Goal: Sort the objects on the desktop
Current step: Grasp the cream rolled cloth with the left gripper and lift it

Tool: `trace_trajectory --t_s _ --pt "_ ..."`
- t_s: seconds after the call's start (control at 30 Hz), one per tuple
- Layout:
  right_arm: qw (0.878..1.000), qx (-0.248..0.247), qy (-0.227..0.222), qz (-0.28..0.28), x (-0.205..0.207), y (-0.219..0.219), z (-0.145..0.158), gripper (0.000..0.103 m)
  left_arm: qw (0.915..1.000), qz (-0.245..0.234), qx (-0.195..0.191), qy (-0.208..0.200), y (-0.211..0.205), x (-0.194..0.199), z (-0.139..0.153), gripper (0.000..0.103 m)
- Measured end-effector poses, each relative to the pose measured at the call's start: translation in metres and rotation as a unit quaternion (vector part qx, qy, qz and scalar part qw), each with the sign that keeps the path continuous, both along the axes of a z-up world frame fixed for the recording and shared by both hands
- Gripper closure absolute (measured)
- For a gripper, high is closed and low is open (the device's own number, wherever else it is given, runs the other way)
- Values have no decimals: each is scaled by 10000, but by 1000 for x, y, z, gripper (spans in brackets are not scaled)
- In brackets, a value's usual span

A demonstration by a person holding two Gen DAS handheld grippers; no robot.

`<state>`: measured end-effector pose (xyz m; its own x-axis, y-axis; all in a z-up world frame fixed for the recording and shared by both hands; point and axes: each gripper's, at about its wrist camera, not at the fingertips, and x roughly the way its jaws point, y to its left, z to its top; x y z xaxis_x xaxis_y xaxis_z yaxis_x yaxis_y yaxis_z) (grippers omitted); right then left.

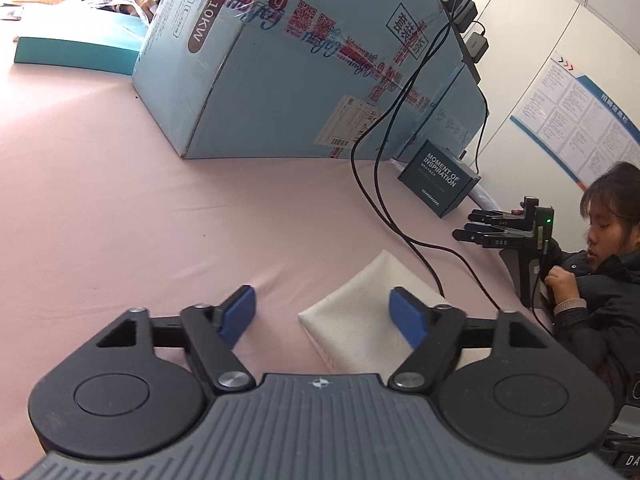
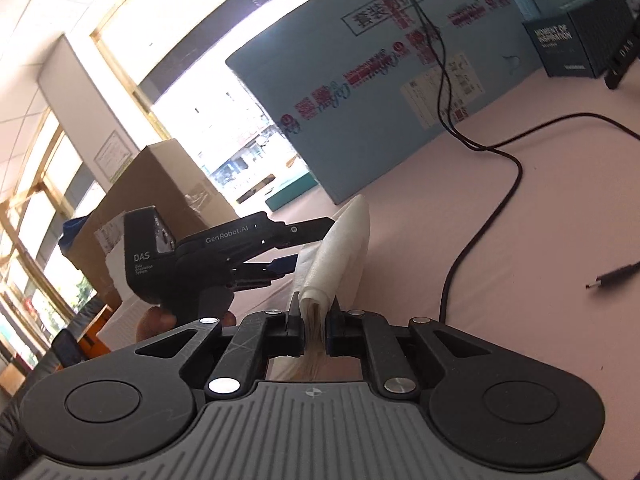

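A white folded cloth (image 1: 356,304) lies on the pink tabletop (image 1: 120,200). My left gripper (image 1: 324,314) is open, its blue pads (image 1: 406,316) standing on either side of the cloth's near-left corner. In the right wrist view the cloth (image 2: 344,248) rises in a fold from my right gripper (image 2: 314,320), which is shut on its near edge. From the left, my left gripper (image 2: 314,242) reaches in with one finger above the cloth's edge and one below. The right gripper is hidden in the left wrist view.
A large light-blue carton (image 1: 300,60) stands at the back, with a dark printed box (image 1: 440,180) to its right. Black cables (image 1: 384,200) trail across the table and a loose plug (image 2: 612,276) lies at the right. A seated person holds another gripper (image 1: 500,228).
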<state>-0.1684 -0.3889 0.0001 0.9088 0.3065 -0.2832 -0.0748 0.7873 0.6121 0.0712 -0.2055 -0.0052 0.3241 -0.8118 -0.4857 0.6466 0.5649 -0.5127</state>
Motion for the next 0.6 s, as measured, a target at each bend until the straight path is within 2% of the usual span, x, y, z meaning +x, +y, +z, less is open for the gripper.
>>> trace_trajectory --t_s 0.17,0.27,0.33,0.47,0.57,0.6 --pt "9982 15 -235 547 -14 -9 4 95 9993 -248 -148 216 3 5 0 18" --pt "9959 268 -344 793 -19 -14 -2 95 9932 -918 -392 599 -3 4 -4 18" --pt "9959 314 -316 792 -19 -15 -4 95 9914 -1080 -386 638 -6 1 -4 18" --pt "9987 282 31 431 -12 -17 -7 95 9871 -1389 -368 711 -12 -4 -4 21" --pt "9989 177 424 24 -6 -19 -9 94 9906 -1213 -203 595 -10 -10 -2 41" --pt "9983 160 549 -113 -5 -20 -10 94 9920 -1107 -150 589 -8 -9 -3 53"
